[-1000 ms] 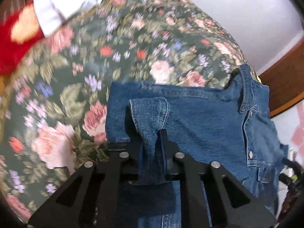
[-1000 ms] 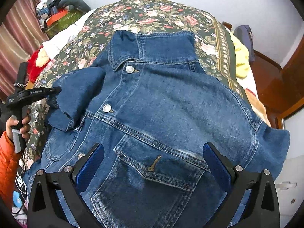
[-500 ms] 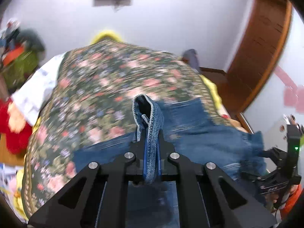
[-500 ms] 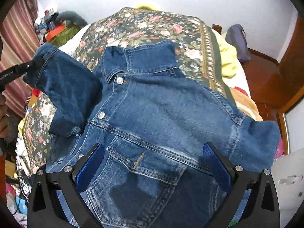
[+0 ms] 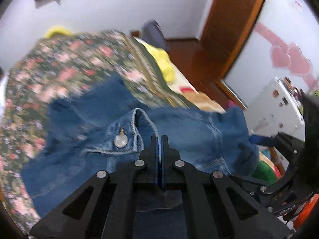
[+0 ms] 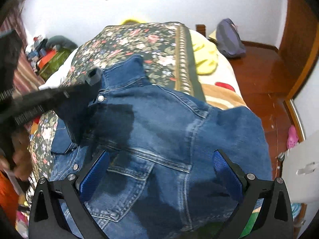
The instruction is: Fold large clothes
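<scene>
- Left gripper (image 5: 159,139), black with blue-lined fingers, is clenched tight with its pads pressed together; the cuff sits just beyond its tips, and no cloth can be made out between the pads.
- Right gripper (image 6: 159,159), black with ribbed blue pads (image 6: 93,169), stands wide apart above the jacket, gripping nothing.
- Beneath both lies the blue denim jacket (image 6: 169,127), spread front-up on the bed, its flapped chest pocket (image 6: 121,185) nearest the right gripper.
- A raised sleeve cuff with a silver metal button (image 5: 120,141) stands just beyond the left gripper's tips.
- The jacket's collar (image 6: 127,69) points toward the far end of the bed.
- Under the jacket stretches a dark floral bedspread (image 6: 129,39) with pink roses.
- Beside it, to the right, lies a crumpled yellow cloth (image 6: 205,59).
- Farther off are a reddish wooden floor (image 6: 259,69) and a white wall (image 6: 179,2).
</scene>
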